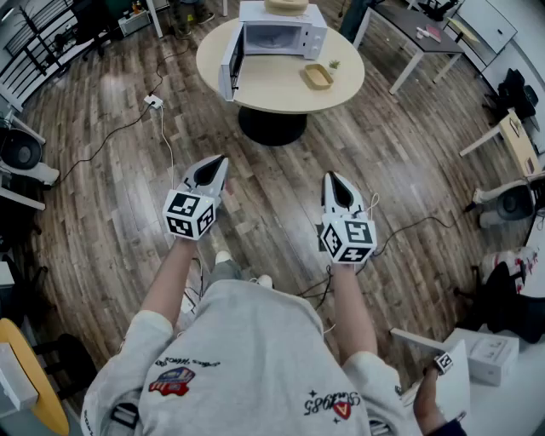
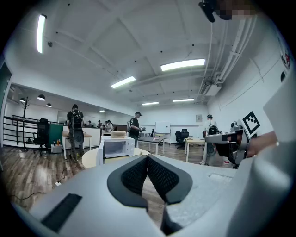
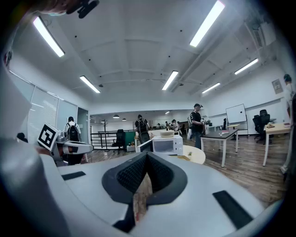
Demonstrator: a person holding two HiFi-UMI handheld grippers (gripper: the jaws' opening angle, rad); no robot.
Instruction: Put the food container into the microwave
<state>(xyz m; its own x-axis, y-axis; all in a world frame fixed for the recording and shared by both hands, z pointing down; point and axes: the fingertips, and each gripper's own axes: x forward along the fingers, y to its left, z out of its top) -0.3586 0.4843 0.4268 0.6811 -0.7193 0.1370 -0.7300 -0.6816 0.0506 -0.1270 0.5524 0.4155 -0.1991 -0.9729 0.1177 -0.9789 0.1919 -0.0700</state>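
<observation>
The food container (image 1: 318,76), a shallow tan tray, lies on the round table (image 1: 255,94) just right of the white microwave (image 1: 272,36), whose door (image 1: 230,68) hangs open to the left. A second tan dish (image 1: 286,5) rests on top of the microwave. Both grippers are held out level over the wooden floor, well short of the table. My left gripper (image 1: 220,160) and right gripper (image 1: 331,176) have their jaws together with nothing between them. The left gripper view shows the left gripper (image 2: 148,157) and the microwave (image 2: 115,147) far ahead. Past the right gripper (image 3: 147,155) stand the microwave (image 3: 167,145) and the container (image 3: 184,158).
A power strip (image 1: 154,101) and its cable (image 1: 111,136) lie on the floor left of the table. Desks (image 1: 417,34) stand at the back right. A white box (image 1: 494,353) and another hand-held gripper (image 1: 443,363) are at the lower right. Several people (image 3: 197,125) stand beyond the table.
</observation>
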